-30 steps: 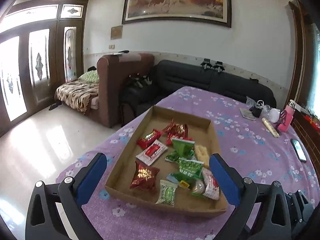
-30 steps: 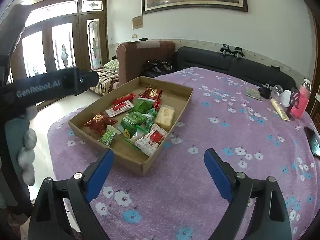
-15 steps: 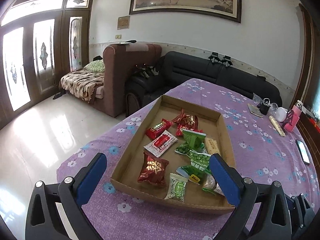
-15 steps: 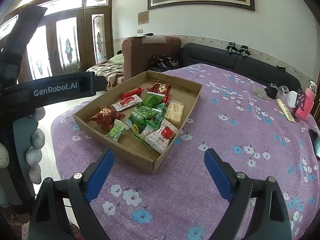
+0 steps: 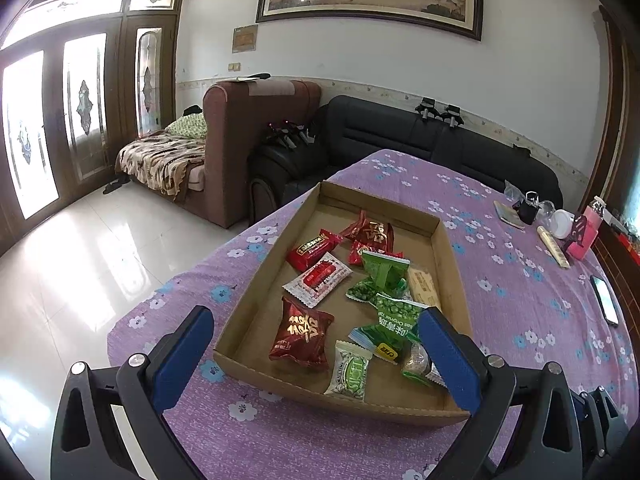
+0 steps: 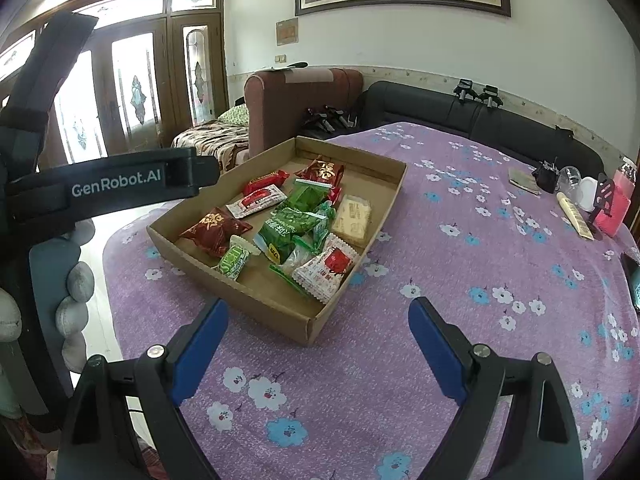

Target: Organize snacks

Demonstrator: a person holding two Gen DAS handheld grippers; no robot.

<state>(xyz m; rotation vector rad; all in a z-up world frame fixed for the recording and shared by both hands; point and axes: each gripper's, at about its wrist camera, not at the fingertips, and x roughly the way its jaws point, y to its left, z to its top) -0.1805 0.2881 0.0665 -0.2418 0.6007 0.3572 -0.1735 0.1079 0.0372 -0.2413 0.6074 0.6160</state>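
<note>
A shallow cardboard tray (image 5: 256,304) (image 6: 280,304) lies on the purple flowered tablecloth and holds several snack packets: red ones such as a dark red pouch (image 5: 300,334) (image 6: 212,228), green pea packets (image 5: 394,320) (image 6: 288,228), a small green candy (image 5: 350,370) (image 6: 234,258), a white-red wafer (image 5: 318,282) (image 6: 328,268) and a pale biscuit pack (image 6: 352,216). My left gripper (image 5: 314,354) is open and empty, just above the tray's near edge. My right gripper (image 6: 318,348) is open and empty, over the cloth by the tray's near right corner.
At the table's far right stand a pink holder (image 6: 612,208), a white cup (image 6: 588,194), a cream tube (image 6: 574,216) and a phone (image 5: 606,300). Sofas and glass doors lie beyond. The left gripper's body (image 6: 112,188) fills the right view's left side.
Both grippers have moved closer to the tray and lower; the tray looks larger in both views. Both jaws stayed open and the snacks have not moved.
</note>
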